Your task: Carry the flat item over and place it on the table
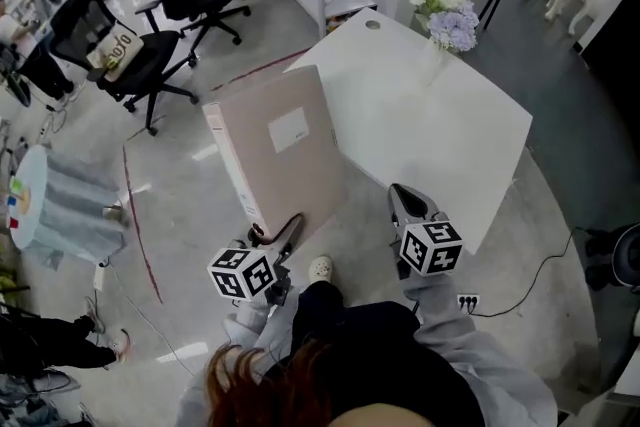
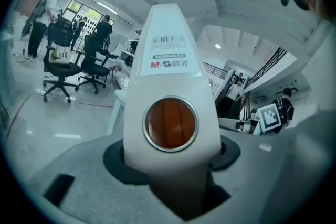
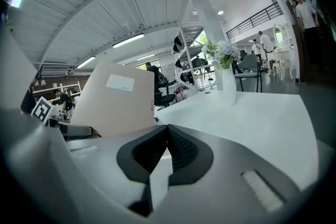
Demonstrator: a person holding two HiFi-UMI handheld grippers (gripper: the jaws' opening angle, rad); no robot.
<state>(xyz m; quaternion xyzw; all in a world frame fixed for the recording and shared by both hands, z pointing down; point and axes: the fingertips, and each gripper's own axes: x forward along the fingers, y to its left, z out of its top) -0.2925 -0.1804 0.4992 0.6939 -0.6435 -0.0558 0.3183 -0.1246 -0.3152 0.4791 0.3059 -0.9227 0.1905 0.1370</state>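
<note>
left gripper (image 1: pixel 288 229): clamped on spine of the beige flat cardboard binder (image 1: pixel 285 150), which stands on end in the air | right gripper (image 1: pixel 408 205): pinched shut, empty | white square table (image 1: pixel 450 150): just right of binder, so imo it goes down rightward

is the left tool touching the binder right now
Touching. In the left gripper view the left tool has its jaws closed on the spine of the binder, with the pads pressing both of its sides.

Pale grey sleeves (image 1: pixel 470 347), dark trousers (image 1: pixel 345 315), one white shoe (image 1: pixel 320 268), and reddish-brown hair (image 1: pixel 265 383) at six o'clock. The left gripper (image 1: pixel 288 233) and right gripper (image 1: pixel 405 200) are grey with black-and-white marker cubes (image 1: pixel 243 273).
</note>
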